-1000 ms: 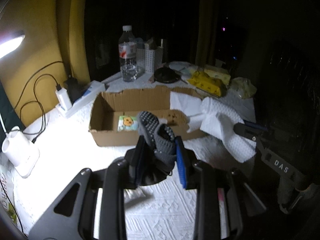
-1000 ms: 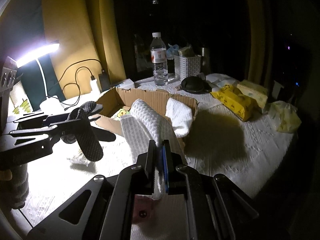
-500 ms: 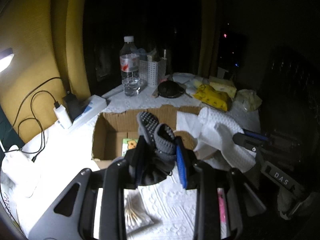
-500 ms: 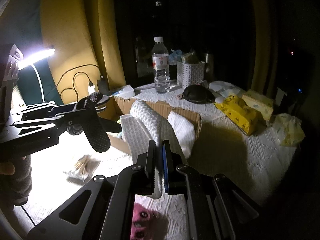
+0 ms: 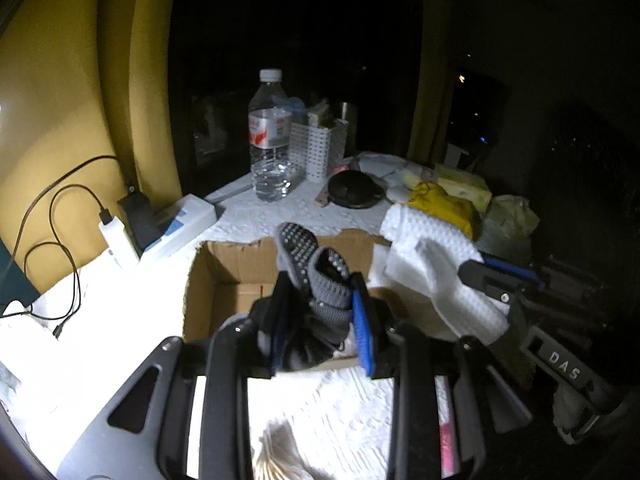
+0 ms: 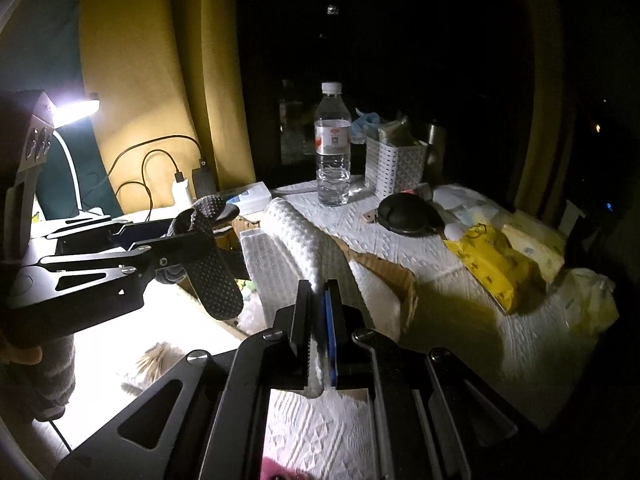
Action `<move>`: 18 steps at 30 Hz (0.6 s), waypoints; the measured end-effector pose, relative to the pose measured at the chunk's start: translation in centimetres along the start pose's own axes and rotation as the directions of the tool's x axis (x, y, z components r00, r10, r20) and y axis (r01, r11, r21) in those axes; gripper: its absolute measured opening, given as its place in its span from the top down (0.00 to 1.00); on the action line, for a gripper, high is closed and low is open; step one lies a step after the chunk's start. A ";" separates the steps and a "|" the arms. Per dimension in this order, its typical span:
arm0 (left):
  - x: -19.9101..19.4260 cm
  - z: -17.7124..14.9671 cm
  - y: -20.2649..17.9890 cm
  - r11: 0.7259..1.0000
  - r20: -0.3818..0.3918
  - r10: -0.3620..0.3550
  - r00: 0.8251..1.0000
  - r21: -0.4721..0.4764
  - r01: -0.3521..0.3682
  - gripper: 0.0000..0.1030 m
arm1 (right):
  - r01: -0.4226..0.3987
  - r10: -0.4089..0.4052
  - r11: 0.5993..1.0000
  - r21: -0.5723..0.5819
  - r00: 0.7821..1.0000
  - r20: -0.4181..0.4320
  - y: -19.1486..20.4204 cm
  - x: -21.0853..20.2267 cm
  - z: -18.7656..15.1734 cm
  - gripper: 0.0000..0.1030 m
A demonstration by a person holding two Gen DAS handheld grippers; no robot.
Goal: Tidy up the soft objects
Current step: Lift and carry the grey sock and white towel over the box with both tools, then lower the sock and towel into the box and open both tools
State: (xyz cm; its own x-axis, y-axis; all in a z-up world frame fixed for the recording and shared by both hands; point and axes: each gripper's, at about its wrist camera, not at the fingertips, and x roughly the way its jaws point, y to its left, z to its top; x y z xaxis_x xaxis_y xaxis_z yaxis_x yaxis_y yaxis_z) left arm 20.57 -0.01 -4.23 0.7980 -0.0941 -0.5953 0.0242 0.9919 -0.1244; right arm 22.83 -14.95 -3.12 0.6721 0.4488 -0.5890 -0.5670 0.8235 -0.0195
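My left gripper [image 5: 320, 312] is shut on a grey sock with grip dots [image 5: 316, 268] and holds it above the open cardboard box [image 5: 224, 264]. In the right wrist view the same sock [image 6: 212, 272] hangs from the left gripper [image 6: 160, 256] at the left. My right gripper [image 6: 319, 320] is shut on a white waffle-weave cloth [image 6: 304, 248], held over the box's right side [image 6: 392, 280]. In the left wrist view that cloth [image 5: 432, 256] and the right gripper [image 5: 484, 276] are at the right.
A water bottle [image 5: 270, 140], a white perforated basket [image 5: 320, 148], a black pouch [image 5: 354, 190] and yellow packs [image 5: 444, 200] stand behind the box. A charger and cables [image 5: 116, 232] lie at the left. A lamp [image 6: 76, 110] glows far left. A pink item [image 6: 280, 470] lies below my right gripper.
Both grippers have risen and drawn back toward the near side while keeping their loads. The box now sits lower and closer under the sock. A bundle of sticks has come into view below.
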 end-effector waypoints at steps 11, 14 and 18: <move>4.2 -0.3 2.3 0.998 -0.026 0.040 0.999 -0.038 -0.041 0.71 | -0.019 0.020 1.000 0.017 0.999 -0.032 -0.7 4.2 1.0 0.94; 5.0 -0.5 2.9 0.998 -0.038 0.048 0.998 -0.041 -0.050 0.71 | -0.027 0.028 0.999 0.016 0.999 -0.046 -0.6 5.5 1.0 0.94; 5.9 -0.9 3.6 0.997 -0.058 0.051 0.997 -0.048 -0.054 0.71 | -0.037 0.039 0.999 0.029 0.997 -0.066 -0.5 7.1 0.8 0.94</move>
State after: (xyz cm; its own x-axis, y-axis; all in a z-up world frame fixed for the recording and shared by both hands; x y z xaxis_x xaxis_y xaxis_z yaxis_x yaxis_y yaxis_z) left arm 24.83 2.89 -8.85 0.7620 -0.0478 -0.6458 -0.0483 0.9903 -0.1303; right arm 28.27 -11.90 -6.68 0.6164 0.4569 -0.6414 -0.5775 0.8160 0.0263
